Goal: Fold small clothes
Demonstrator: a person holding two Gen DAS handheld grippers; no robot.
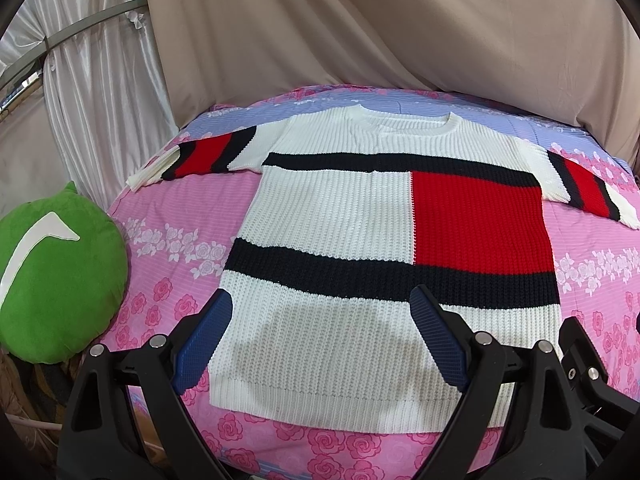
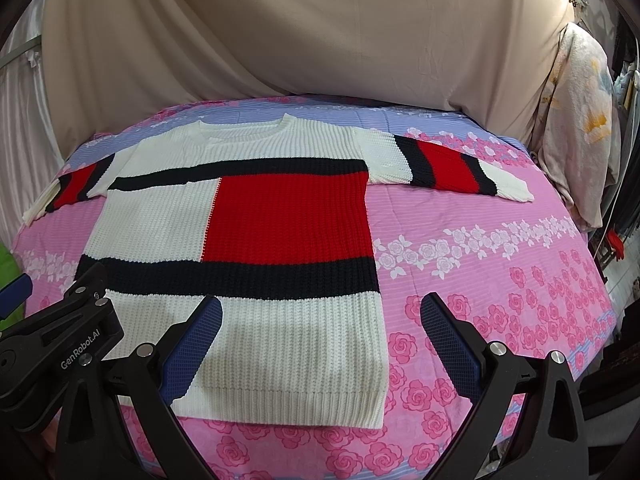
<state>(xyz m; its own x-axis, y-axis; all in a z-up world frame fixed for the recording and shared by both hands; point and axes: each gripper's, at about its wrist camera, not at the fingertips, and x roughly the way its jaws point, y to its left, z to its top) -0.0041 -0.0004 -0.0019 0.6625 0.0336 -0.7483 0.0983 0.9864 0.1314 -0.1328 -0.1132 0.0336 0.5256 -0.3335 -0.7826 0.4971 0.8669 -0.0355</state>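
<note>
- The left gripper [image 1: 320, 336] hangs over the near hem of the sweater [image 1: 332, 216], its blue-padded fingers [image 1: 204, 344] spread wide with nothing between them but air.
- The right gripper [image 2: 320, 344] hangs over the sweater's near right corner, fingers just as wide apart and empty; one pad is above the white hem, the other above the bedspread [image 2: 480, 264] just beside the sweater.
- The sweater lies flat and unfolded on the pink, rose-printed bedspread, hem toward the grippers, collar away from them, both sleeves stretched out sideways.
- It is white knit with dark bands and a large red block on the right of its chest; each sleeve has a red patch between dark stripes.
- A green cushion [image 1: 56, 276] sits to the left of the sweater, apart from it, at the bed's edge.
- Beyond the sweater's collar a beige sheet [image 2: 300, 32] hangs as a backdrop; a white curtain [image 1: 104, 92] hangs off to the left of it.
</note>
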